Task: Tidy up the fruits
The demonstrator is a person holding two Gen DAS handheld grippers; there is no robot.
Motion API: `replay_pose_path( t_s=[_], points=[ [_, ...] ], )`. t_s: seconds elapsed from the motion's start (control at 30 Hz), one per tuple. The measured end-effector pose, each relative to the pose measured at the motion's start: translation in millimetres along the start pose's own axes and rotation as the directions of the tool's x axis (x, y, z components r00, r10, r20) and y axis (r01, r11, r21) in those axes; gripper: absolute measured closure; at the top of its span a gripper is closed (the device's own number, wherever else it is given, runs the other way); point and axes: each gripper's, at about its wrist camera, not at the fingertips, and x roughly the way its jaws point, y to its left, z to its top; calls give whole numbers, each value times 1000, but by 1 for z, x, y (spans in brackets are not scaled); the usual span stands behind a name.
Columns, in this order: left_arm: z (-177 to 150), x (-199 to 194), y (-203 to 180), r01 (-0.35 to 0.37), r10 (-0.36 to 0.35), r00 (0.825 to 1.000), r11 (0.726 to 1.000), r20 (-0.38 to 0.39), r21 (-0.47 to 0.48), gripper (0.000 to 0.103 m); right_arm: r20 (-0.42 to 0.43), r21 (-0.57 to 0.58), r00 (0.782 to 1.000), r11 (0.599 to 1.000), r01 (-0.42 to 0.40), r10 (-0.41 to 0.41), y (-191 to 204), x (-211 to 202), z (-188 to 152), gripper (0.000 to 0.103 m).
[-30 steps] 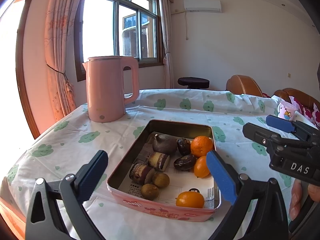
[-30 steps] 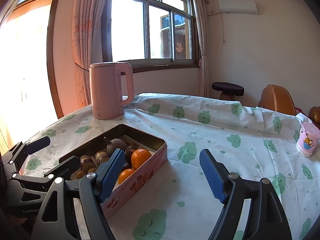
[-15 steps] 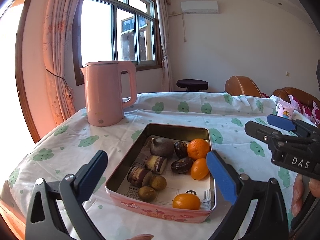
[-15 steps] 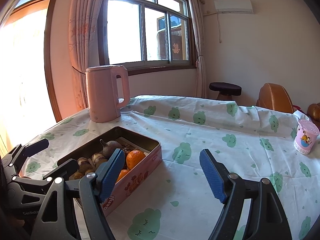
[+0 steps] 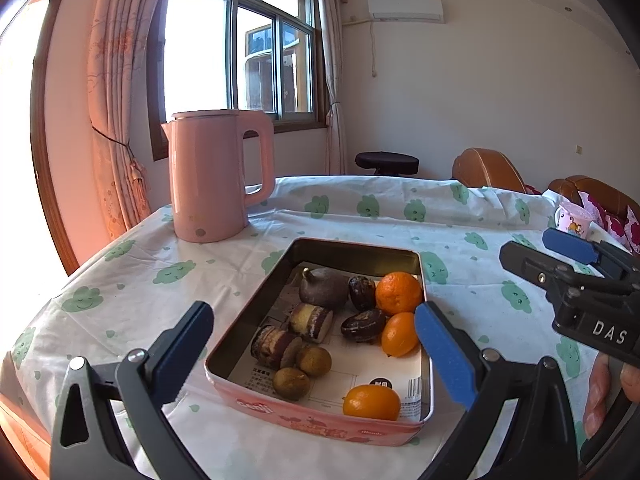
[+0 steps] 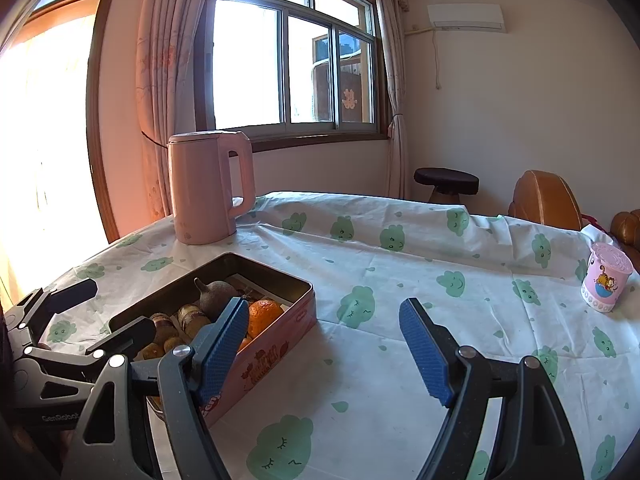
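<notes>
The pink tin (image 5: 256, 390) of fruits (image 5: 398, 293) sits on the counter (image 6: 400, 280) straight ahead of the left tool (image 5: 314, 338), its long axis running away from that tool. Both tools gape wide and hold nothing. The right tool (image 6: 324, 346) faces bare cloth with the tin off to its left, so the left looks nearer.

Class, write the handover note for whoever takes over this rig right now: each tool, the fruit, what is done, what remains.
Left tool: open, empty, hovering over the pink rectangular metal tin.
Right tool: open, empty, above the cloud-print tablecloth beside the tin.
Fruit: three oranges, two small round brown fruits, dark dates and other pieces, all mixed in the tin.
Done: nothing sorted.
Left: all the organizing.
</notes>
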Motion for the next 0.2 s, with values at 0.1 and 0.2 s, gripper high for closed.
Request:
replay_pose_path(
  t_s=[0.1, 0.2],
  points=[
    [-1, 0, 0, 7, -7, 1000, 1000, -4, 0, 0, 0, 0, 1000, 1000, 1, -1, 0, 0, 0, 24],
    [-1, -1, -2, 9, -9, 1000, 1000, 3, 8, 0, -1, 2, 1000, 1000, 5, -5, -3, -1, -1, 24]
  ],
)
